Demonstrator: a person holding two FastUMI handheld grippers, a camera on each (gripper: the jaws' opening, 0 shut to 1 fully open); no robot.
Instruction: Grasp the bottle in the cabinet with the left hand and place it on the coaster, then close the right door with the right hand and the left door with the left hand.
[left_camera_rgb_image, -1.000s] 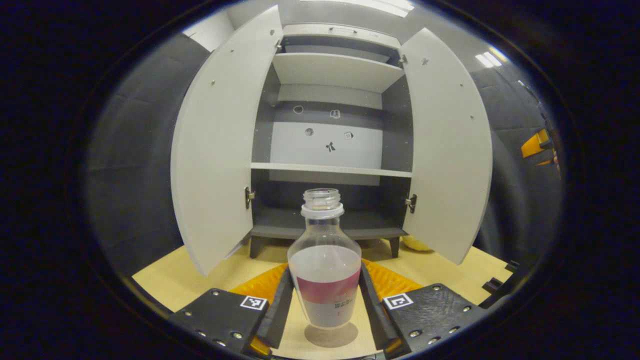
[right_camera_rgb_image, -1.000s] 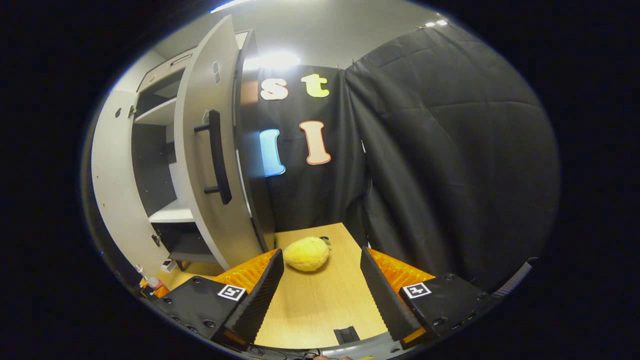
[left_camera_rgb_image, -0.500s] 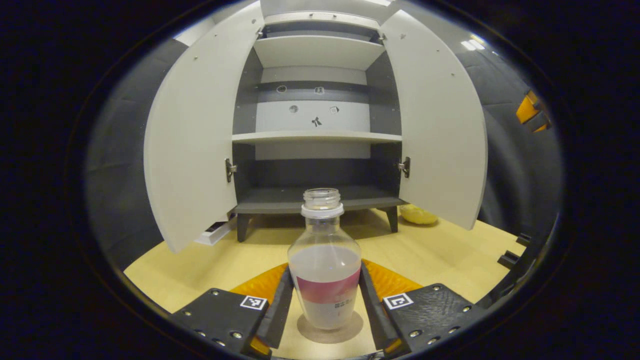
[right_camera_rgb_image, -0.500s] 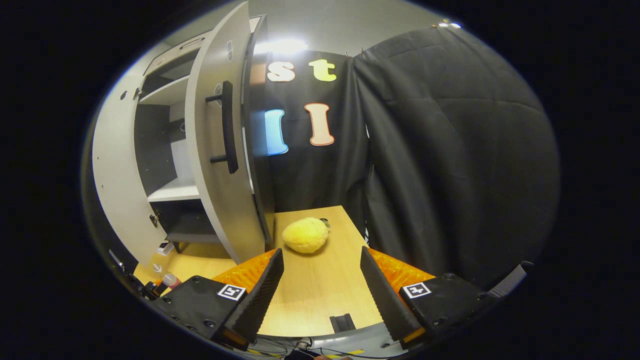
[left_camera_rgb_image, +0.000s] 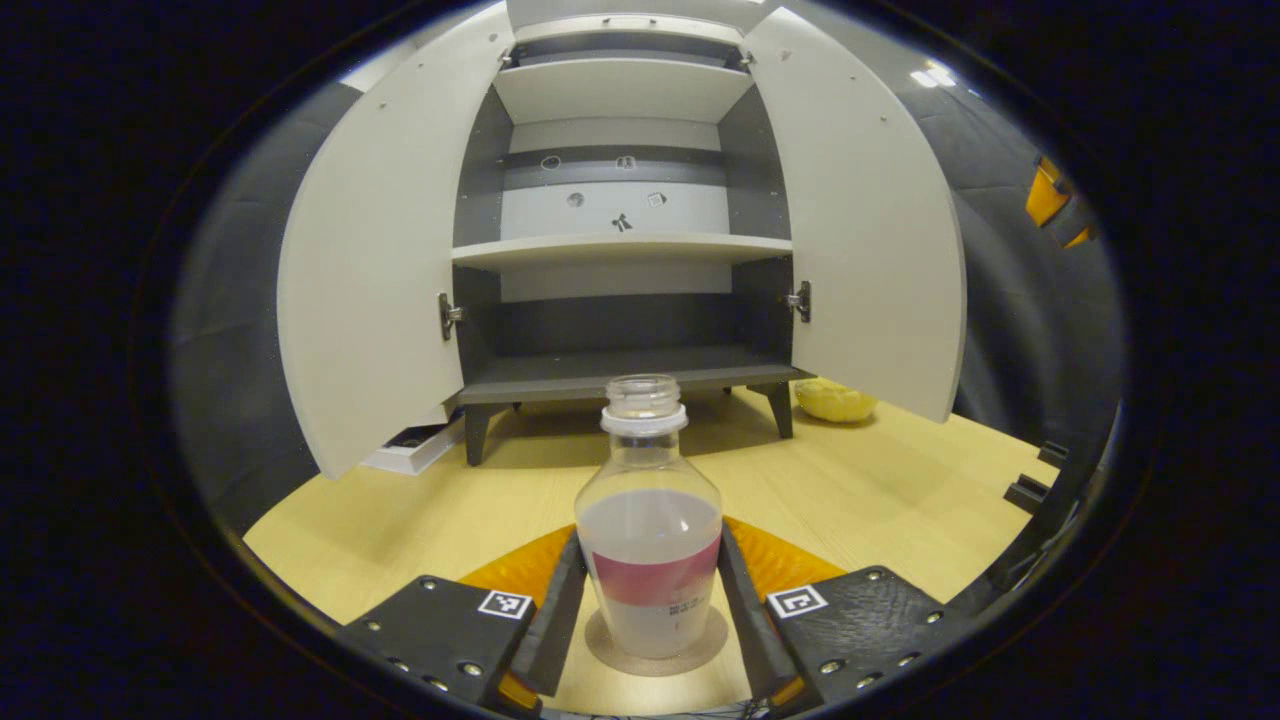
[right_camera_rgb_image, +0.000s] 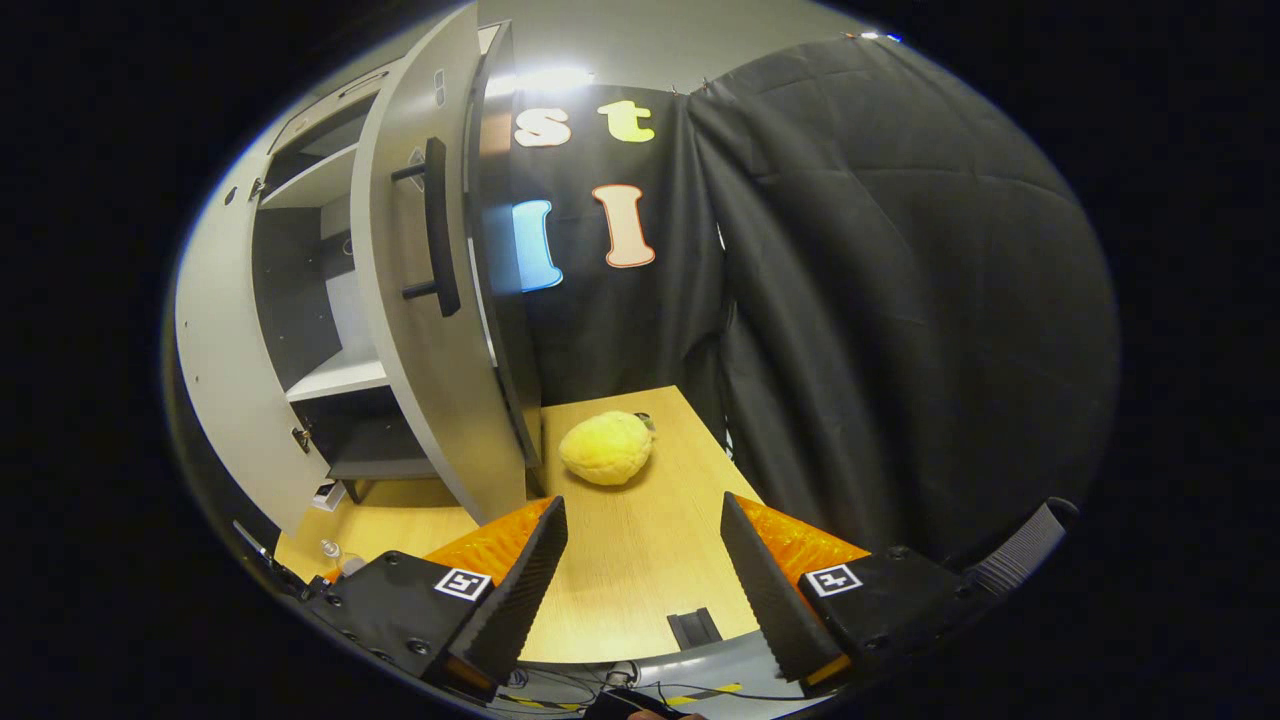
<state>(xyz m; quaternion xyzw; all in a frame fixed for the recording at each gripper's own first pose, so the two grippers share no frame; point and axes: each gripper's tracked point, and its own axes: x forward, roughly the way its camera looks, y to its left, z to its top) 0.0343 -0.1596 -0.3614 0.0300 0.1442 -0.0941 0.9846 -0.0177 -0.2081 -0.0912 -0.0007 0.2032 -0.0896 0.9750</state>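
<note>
Standing upright, bottle (left_camera_rgb_image: 650, 520), mouth up

Bottle (left_camera_rgb_image: 650, 540): clear glossy plastic, smooth, with a paper-like label band. Coaster (left_camera_rgb_image: 655, 655): matt, cork-like. Table (left_camera_rgb_image: 880, 500): pale wood-grain, smooth. Cabinet (left_camera_rgb_image: 620, 210): matt painted board doors, small metal hinges. Booth wall (right_camera_rgb_image: 900, 300): creased matt cloth. Yellow toy (right_camera_rgb_image: 605, 448): fuzzy plush.

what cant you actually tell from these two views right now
- Left gripper view: whether the bottle base touches the coaster; the bottle hides the contact.
- Left gripper view: the box by the cabinet, half hidden behind the left door.
- Right gripper view: the bottle, too small at the edge.
</note>
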